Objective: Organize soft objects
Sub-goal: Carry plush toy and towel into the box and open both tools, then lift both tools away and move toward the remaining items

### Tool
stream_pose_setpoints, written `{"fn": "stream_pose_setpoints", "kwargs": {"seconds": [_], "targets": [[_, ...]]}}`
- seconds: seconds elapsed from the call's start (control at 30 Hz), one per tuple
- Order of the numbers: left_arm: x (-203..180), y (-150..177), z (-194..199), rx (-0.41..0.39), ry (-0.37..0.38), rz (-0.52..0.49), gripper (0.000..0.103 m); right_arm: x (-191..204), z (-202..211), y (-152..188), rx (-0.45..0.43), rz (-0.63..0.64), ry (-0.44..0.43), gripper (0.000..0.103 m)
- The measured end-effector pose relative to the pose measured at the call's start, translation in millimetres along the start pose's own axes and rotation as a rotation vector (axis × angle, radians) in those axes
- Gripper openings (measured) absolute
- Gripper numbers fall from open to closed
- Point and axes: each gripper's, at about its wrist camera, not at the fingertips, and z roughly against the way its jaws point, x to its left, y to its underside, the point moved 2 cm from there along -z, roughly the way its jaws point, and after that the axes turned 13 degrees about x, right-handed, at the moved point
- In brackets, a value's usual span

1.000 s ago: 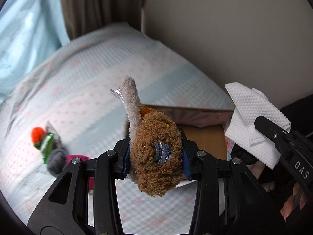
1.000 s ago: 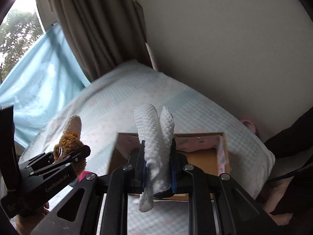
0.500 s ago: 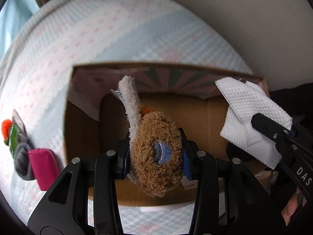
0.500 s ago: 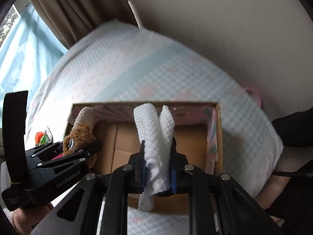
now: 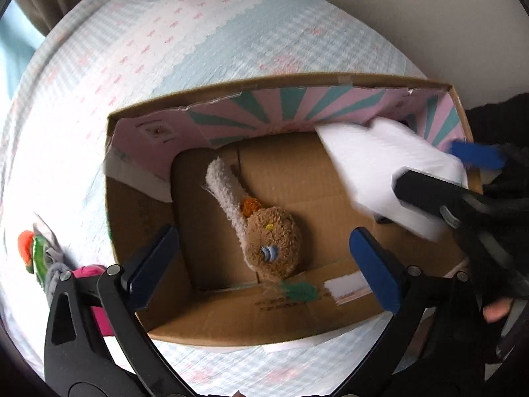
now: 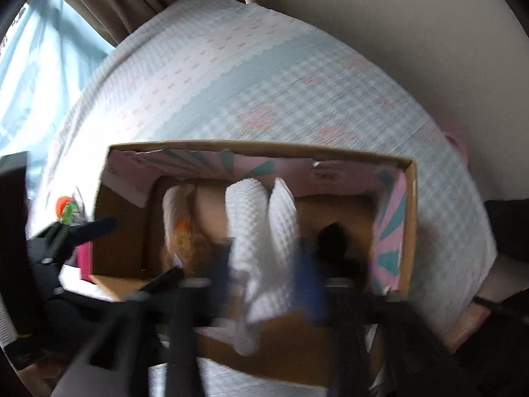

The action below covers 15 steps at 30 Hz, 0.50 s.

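Observation:
A brown plush toy (image 5: 264, 238) with a long pale ear lies on the floor of an open cardboard box (image 5: 231, 314) on the bed. My left gripper (image 5: 264, 264) hangs open above it, its blue pads (image 5: 155, 264) wide apart. A white waffle cloth (image 5: 390, 172) is between the spread fingers of my right gripper (image 6: 264, 271), over the box's right side; the view is blurred. The plush toy (image 6: 188, 241) and the cloth (image 6: 264, 231) show in the right wrist view too, above the box (image 6: 410, 215).
The box sits on a pale blue and pink quilt (image 5: 165, 49). Left of the box lie a pink item (image 5: 89, 271), a grey one and a green and orange toy (image 5: 33, 248). A wall and curtains (image 6: 99, 6) stand behind the bed.
Both grippers moved over the box. My left gripper opened and the plush toy dropped to the box floor. My right gripper's fingers have spread from the cloth.

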Motion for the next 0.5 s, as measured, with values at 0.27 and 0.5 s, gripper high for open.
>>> {"fn": "stream_pose_setpoints", "kwargs": {"seconds": [0.27,0.5], "targets": [[14.6,14.1,8.1,-0.010,-0.001,0.041,0.103,-8.0,1.0,6.8,-0.033,-0.055,-0.014,0.103],[19.9,24.6,25.0,-0.043,-0.009,0.052,0.103,-1.0,15.8,17.7,-0.068,-0.044,0.001,0.103]]}}
